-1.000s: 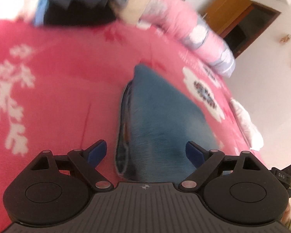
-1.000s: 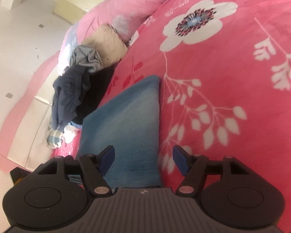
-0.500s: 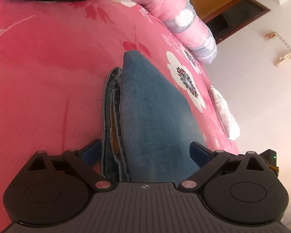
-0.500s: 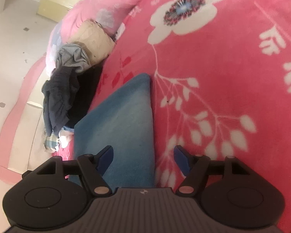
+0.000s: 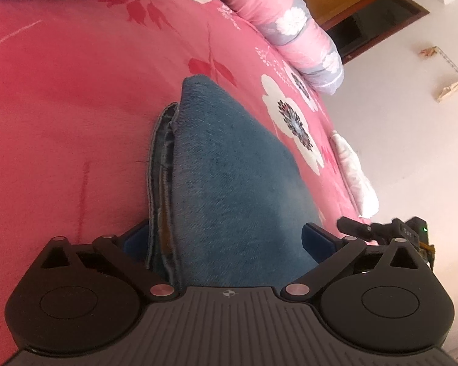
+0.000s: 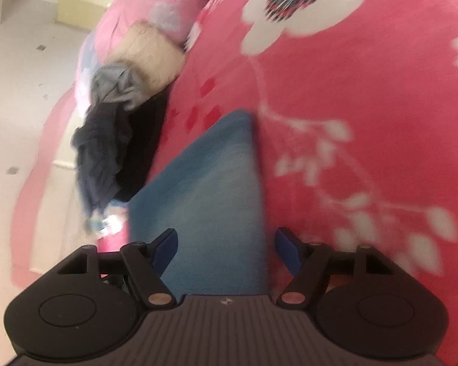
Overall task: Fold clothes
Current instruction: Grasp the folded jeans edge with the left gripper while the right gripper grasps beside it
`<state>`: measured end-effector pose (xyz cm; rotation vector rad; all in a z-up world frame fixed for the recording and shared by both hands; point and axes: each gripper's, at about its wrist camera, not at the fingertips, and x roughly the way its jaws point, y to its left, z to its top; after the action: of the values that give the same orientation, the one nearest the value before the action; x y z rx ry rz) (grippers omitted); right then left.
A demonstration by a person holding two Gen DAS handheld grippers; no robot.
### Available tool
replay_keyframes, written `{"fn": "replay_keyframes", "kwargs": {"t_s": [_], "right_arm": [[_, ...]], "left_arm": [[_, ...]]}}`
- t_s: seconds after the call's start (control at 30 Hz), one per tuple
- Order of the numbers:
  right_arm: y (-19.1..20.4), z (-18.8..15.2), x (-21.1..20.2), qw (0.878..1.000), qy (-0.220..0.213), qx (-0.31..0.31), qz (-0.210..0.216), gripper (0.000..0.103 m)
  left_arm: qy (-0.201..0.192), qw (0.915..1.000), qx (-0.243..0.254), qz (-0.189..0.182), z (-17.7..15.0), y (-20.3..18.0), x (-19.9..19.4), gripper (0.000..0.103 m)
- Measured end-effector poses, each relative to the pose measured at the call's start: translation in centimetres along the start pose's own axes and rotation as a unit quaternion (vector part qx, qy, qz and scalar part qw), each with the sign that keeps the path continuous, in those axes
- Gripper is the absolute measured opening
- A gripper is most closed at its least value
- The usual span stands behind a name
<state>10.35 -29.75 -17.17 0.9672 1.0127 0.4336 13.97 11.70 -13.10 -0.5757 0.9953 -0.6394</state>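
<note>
Your folded jeans (image 5: 238, 189) lay flat mid-bed (image 5: 61, 97), apparently done. Left tongs (image 5: 226, 238) were spreading wider around them, right tongs (image 6: 224, 244) apart, neither gripping. The pile of clothes (image 6: 107, 140) at the bed's edge remained.

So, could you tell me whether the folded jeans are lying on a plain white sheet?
No, the folded jeans lie on a pink flowered blanket.
</note>
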Motion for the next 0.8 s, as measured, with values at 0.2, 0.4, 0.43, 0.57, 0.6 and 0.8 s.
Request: {"fn": "replay_keyframes", "kwargs": {"t_s": [0.2, 0.4, 0.43, 0.57, 0.6, 0.8], "right_arm": [[0.4, 0.4, 1.4, 1.000, 0.021, -0.010, 0.012, 0.076], [0.1, -1.2, 0.7, 0.998, 0.041, -0.031, 0.036, 0.075], [0.1, -1.0, 0.9, 0.998, 0.042, -0.025, 0.036, 0.074], [0.9, -0.3, 2.6, 0.998, 0.046, -0.035, 0.029, 0.066], [1.0, -0.4, 2.6, 0.998, 0.046, -0.041, 0.025, 0.060], [0.9, -1.0, 1.6, 0.998, 0.039, -0.044, 0.030, 0.041]], "left_arm": [[0.007, 1.0000, 0.001, 0.003, -0.3, -0.4, -0.2, 0.101], [0.013, 0.9999, 0.006, 0.009, -0.5, -0.7, 0.0, 0.101], [0.014, 0.9998, 0.006, 0.012, -0.5, -0.9, 0.1, 0.101], [0.015, 0.9996, 0.006, 0.023, -0.5, -1.4, 0.2, 0.101], [0.015, 0.9996, 0.007, 0.023, -0.5, -1.6, 0.2, 0.101], [0.016, 0.9986, 0.021, 0.047, -0.9, -3.4, -0.2, 0.101]]}}
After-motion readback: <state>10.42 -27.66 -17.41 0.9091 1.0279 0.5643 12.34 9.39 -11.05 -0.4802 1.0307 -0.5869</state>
